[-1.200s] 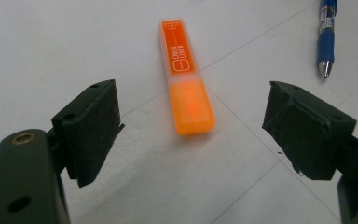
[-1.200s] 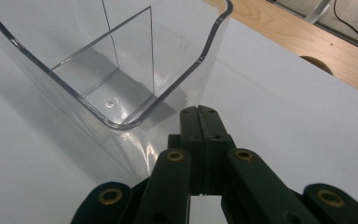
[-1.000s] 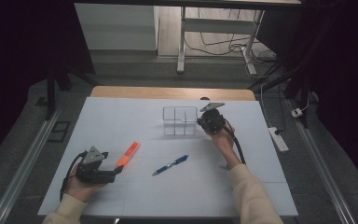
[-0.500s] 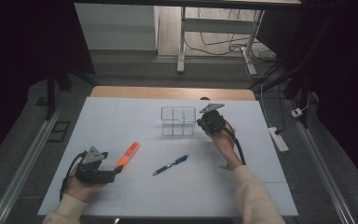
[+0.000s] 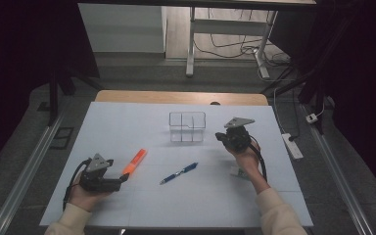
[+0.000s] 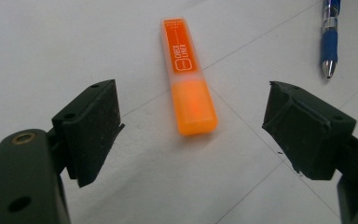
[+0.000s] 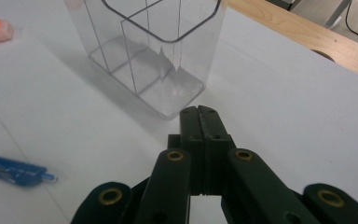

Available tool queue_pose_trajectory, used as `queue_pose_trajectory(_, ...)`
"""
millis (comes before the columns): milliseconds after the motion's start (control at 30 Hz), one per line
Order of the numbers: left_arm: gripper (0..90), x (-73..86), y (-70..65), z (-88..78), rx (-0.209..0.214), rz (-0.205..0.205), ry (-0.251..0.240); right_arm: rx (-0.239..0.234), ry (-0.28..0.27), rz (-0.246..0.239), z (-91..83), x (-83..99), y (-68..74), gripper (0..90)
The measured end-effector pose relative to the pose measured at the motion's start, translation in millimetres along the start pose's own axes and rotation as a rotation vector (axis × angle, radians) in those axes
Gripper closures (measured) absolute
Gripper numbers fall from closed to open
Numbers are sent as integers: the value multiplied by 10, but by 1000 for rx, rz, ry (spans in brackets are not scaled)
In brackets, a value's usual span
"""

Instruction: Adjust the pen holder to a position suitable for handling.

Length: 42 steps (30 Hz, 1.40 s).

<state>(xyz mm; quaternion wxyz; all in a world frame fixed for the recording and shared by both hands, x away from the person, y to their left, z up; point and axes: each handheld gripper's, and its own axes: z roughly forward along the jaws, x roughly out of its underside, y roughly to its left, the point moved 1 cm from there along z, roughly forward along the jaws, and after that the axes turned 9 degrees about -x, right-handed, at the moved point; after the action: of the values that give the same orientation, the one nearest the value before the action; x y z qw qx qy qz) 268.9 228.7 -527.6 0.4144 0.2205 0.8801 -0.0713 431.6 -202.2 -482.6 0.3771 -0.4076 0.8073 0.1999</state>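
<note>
An orange highlighter (image 5: 134,161) (image 6: 189,77) lies on the white table, pointing away from my left gripper (image 5: 123,178) (image 6: 191,133). That gripper rests low at the near left, open, with the highlighter's near end just beyond the gap between its jaws. A blue pen (image 5: 178,173) (image 6: 328,35) (image 7: 14,170) lies in the middle. A clear divided box (image 5: 187,127) (image 7: 151,51) stands upright toward the back. My right gripper (image 5: 221,137) (image 7: 201,114) hovers to the right of the box, shut with nothing between its jaws.
The white table top (image 5: 127,122) has a wooden edge (image 5: 181,98) (image 7: 303,32) at the back. A white power strip (image 5: 292,145) lies on the floor to the right. A table frame and cables (image 5: 225,44) stand beyond.
My right gripper has drawn back from beside the box toward the right and slightly up. The left gripper, highlighter and pen have stayed put.
</note>
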Motion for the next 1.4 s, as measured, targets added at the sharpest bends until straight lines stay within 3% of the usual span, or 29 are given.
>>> queue_pose_trajectory(233,188,-1,5,-3,-1,-2,-2,-24,-26,8,-162,127,28,887)
queue_pose_trajectory(567,188,-1,19,11,0,-6,0,-113,-103,15,-441,281,160,581)
queue_pose_trajectory(767,188,-7,31,39,2,-9,3,-154,-120,-12,-496,295,217,507)
queue_pose_trajectory(1000,189,-3,65,41,7,-24,-5,-196,-98,-47,-470,299,291,443)
queue_pose_trajectory(1400,189,-3,44,46,7,-11,0,-261,-33,-137,-377,281,398,399)
